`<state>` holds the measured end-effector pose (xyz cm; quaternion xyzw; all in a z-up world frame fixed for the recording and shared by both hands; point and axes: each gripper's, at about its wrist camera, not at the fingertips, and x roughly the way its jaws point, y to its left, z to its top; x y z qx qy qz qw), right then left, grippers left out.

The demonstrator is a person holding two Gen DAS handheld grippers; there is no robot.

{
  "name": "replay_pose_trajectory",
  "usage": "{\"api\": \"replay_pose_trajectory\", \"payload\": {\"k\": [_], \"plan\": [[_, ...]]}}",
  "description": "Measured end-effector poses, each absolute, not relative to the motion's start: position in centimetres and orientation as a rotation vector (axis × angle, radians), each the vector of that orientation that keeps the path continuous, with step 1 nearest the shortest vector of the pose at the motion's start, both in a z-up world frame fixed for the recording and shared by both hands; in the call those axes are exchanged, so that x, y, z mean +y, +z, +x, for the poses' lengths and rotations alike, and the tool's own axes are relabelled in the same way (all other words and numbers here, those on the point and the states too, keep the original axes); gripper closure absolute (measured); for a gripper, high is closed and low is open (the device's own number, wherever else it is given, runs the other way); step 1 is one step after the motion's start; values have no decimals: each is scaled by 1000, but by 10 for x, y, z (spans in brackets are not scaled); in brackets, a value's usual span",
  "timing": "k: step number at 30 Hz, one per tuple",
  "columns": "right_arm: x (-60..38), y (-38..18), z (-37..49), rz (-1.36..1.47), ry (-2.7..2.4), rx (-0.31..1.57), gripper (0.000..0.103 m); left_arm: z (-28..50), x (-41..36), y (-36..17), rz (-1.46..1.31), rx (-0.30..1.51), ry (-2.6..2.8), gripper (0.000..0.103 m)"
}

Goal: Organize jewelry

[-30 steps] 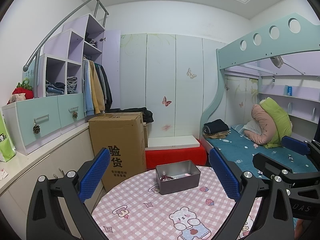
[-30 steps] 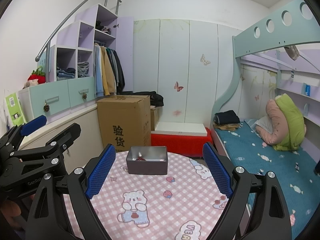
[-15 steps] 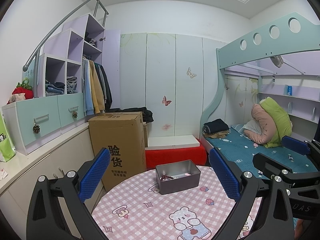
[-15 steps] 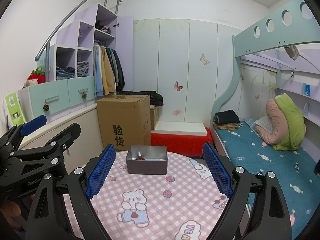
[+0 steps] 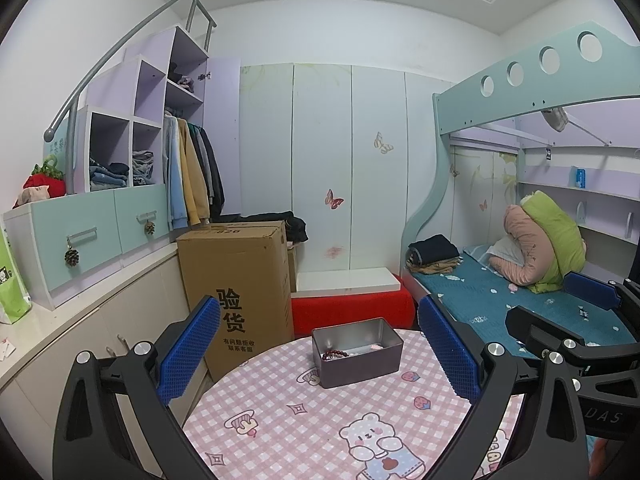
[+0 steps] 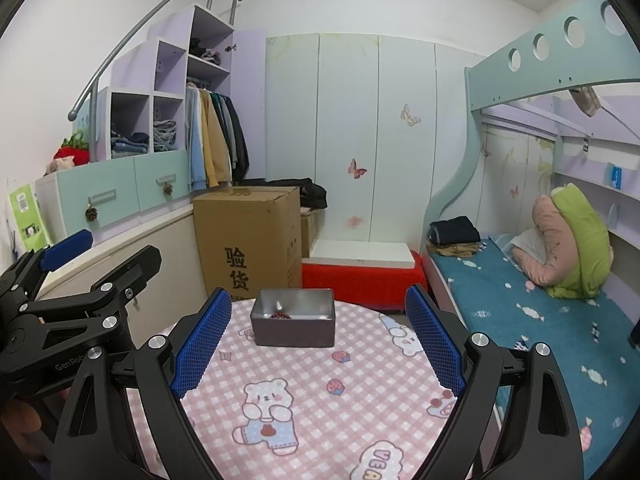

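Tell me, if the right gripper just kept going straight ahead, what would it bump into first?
Probably the metal tin on the pink table. It sits right between the open right gripper's fingers, though depth is hard to judge.

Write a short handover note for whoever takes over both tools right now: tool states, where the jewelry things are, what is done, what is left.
Left tool: open, empty, held above the near side of the table.
Right tool: open, empty, also above the table, pointed at the tin.
Metal tin: lid off, standing at the far side of the table. A dark red bead bracelet lies inside, with a small pink item I cannot identify.
Done: jewelry seen is in the tin; none shows loose on the tablecloth.
Left: no lid in view; check for further pieces outside these views.
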<state>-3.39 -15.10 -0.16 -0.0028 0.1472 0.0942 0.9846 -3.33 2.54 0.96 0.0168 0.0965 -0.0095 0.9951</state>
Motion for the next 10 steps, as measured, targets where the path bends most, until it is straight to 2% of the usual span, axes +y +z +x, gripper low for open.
{"api": "replay_pose_trajectory", "payload": {"k": [10], "plan": [[-149,-11,-24,1,189,326,17,-19,28,2,45,220,-17,7]]}}
